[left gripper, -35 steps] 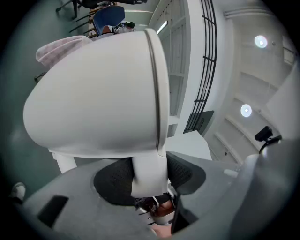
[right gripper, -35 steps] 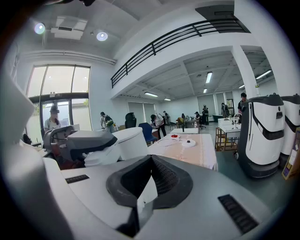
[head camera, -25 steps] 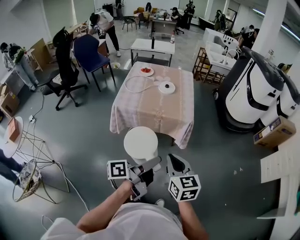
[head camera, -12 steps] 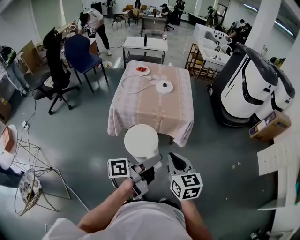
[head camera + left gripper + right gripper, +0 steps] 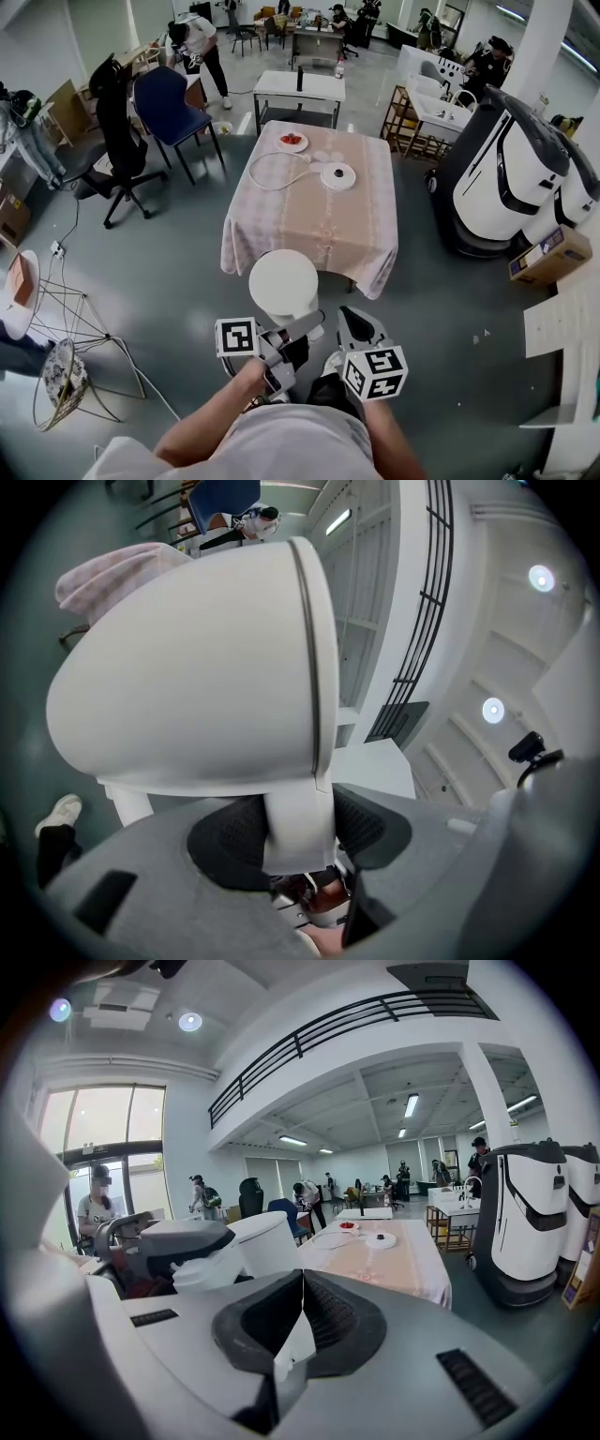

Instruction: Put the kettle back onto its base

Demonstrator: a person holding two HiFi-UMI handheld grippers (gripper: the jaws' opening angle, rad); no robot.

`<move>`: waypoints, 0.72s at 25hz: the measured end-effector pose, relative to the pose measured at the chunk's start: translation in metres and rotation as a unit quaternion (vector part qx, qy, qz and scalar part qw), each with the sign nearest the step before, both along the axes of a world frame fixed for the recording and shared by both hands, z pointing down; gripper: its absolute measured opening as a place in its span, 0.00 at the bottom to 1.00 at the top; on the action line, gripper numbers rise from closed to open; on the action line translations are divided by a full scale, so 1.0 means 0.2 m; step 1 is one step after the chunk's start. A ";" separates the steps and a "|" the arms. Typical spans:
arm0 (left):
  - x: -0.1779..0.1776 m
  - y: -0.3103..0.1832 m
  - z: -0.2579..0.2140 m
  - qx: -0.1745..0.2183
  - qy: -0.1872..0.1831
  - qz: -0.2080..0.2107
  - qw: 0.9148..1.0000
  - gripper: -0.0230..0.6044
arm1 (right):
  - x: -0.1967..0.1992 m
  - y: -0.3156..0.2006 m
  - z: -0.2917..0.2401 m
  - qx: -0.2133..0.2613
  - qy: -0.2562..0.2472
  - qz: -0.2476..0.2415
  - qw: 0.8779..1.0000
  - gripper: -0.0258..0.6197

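- The left hand-held gripper (image 5: 300, 330) is clamped on the handle (image 5: 300, 827) of the kettle (image 5: 281, 286). The kettle hangs over the floor, short of the tabletop (image 5: 309, 234) and well apart from the base (image 5: 336, 175).
- The right hand-held gripper (image 5: 354, 323) is clenched on nothing, just beside the left one.
- To carry it well, the person should keep the kettle upright and bring it over the tabletop's far half. There it should be centred above the base and lowered straight, clear of the cord (image 5: 267, 167).
- Only the head view shows base, cord and the gap left to cover.
- Only the left gripper view shows the jaws pressing the handle; no base shows there.
- The right gripper view shows its own jaws meeting.
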State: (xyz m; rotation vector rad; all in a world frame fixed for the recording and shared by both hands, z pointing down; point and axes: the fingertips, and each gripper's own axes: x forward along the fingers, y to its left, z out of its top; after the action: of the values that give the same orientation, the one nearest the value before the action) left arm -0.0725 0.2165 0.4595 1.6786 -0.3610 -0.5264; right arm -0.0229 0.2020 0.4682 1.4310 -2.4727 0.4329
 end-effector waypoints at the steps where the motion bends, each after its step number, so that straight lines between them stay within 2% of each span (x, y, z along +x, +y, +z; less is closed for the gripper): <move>1: 0.01 -0.02 0.01 -0.001 -0.004 -0.003 1.000 0.35 | 0.01 -0.03 0.01 0.000 -0.002 -0.003 1.000 0.05; 7: 0.11 -0.22 0.03 -0.008 -0.009 -0.023 1.000 0.35 | 0.13 -0.24 0.05 -0.006 -0.015 -0.018 1.000 0.05; 18: 0.41 -0.64 0.00 -0.005 -0.006 -0.054 0.999 0.35 | 0.40 -0.66 0.03 -0.005 -0.029 -0.047 0.998 0.05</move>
State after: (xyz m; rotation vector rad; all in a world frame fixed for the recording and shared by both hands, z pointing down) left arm 0.0098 0.0890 0.4591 1.6600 -0.4648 -0.5927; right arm 0.0580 0.0702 0.4749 1.3098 -2.5667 0.4737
